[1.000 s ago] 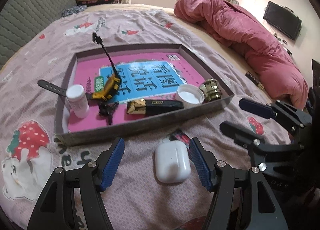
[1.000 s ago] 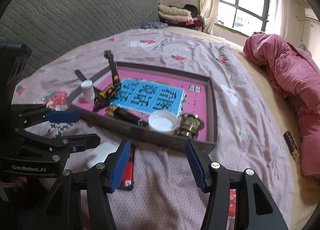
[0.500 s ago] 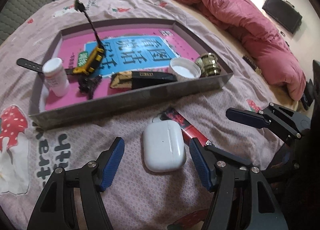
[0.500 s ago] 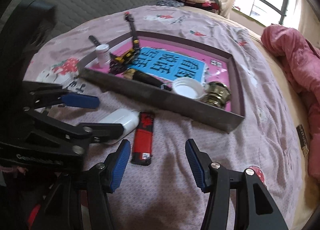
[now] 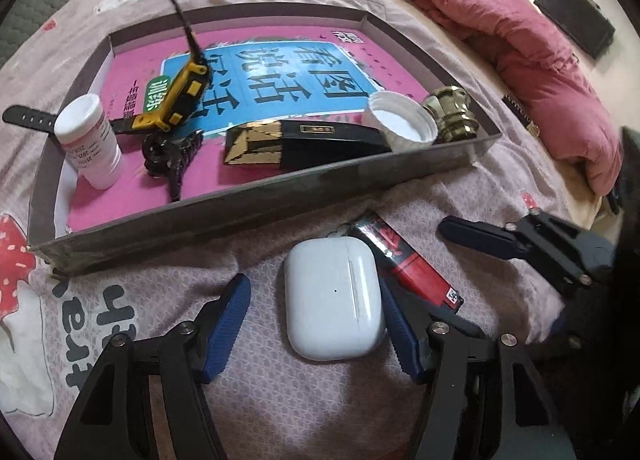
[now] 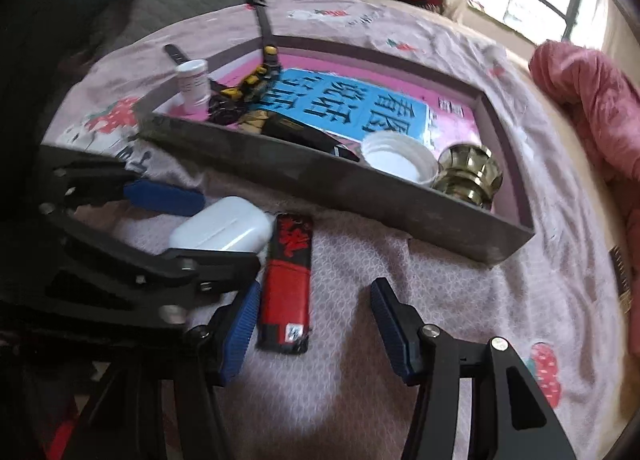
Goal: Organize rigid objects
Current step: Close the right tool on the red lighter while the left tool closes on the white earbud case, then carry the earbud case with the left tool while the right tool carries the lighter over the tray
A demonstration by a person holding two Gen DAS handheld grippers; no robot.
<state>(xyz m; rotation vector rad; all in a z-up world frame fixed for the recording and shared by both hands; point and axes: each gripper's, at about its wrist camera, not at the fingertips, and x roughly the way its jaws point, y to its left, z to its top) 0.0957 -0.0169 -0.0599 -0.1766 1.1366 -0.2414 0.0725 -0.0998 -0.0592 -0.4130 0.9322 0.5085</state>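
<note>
A white earbud case (image 5: 334,300) lies on the bed sheet between the fingers of my left gripper (image 5: 314,324), whose jaws are closing. The right pad is at the case's side and the left pad (image 5: 228,324) stands apart from it. Beside the case lies a red and black lighter (image 5: 404,260). My right gripper (image 6: 316,324) is open around the lighter (image 6: 288,280), which sits close to its left pad. Behind both stands a grey tray (image 5: 240,200) with a pink and blue floor. The case (image 6: 222,226) also shows in the right wrist view.
In the tray lie a white bottle (image 5: 90,140), a yellow and black watch (image 5: 180,100), a black clip (image 5: 168,156), a black and gold box (image 5: 300,140), a white cap (image 5: 402,126) and a brass piece (image 5: 452,110). A pink quilt (image 5: 520,40) is heaped to the right.
Both grippers have sunk and tipped down toward the bed. The case now sits deeper between the left fingers, which narrowed slightly. The lighter now lies between the right fingers.
</note>
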